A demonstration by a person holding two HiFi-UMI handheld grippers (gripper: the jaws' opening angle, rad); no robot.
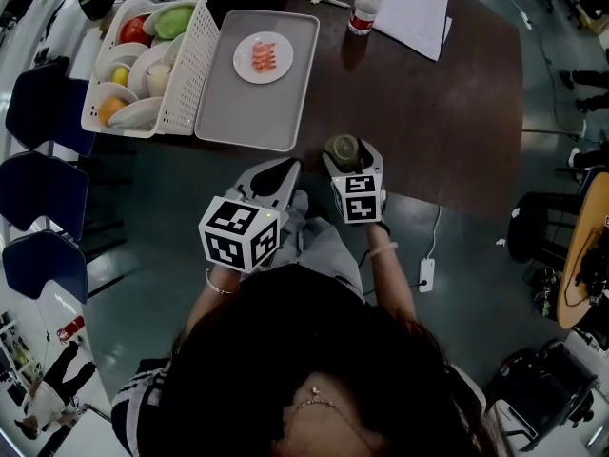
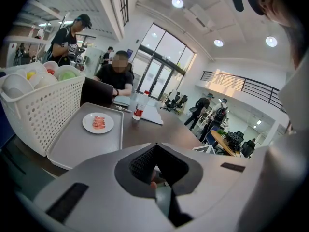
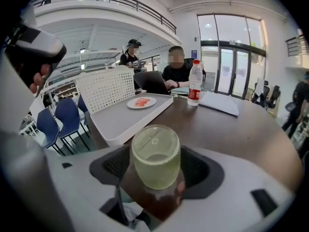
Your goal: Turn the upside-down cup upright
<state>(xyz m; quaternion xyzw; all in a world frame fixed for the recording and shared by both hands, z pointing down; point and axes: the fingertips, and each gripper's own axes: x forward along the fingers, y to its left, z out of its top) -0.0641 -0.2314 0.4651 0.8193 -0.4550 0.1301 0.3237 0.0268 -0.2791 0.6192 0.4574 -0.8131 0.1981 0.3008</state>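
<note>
Straddling the upside-down cup [image 3: 155, 158] with right tongs [image 1: 350, 160] spread, left tongs [image 1: 282, 171] pressed together, I should pinch, then flip.

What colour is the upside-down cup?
The cup is translucent pale green, clearest in the right gripper view.

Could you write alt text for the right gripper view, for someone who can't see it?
A pale green cup stands upside down near the edge of a brown table, between the jaws of the open right claw, ungripped. Behind it are a grey tray holding a small plate, a white basket and a water bottle.
</note>
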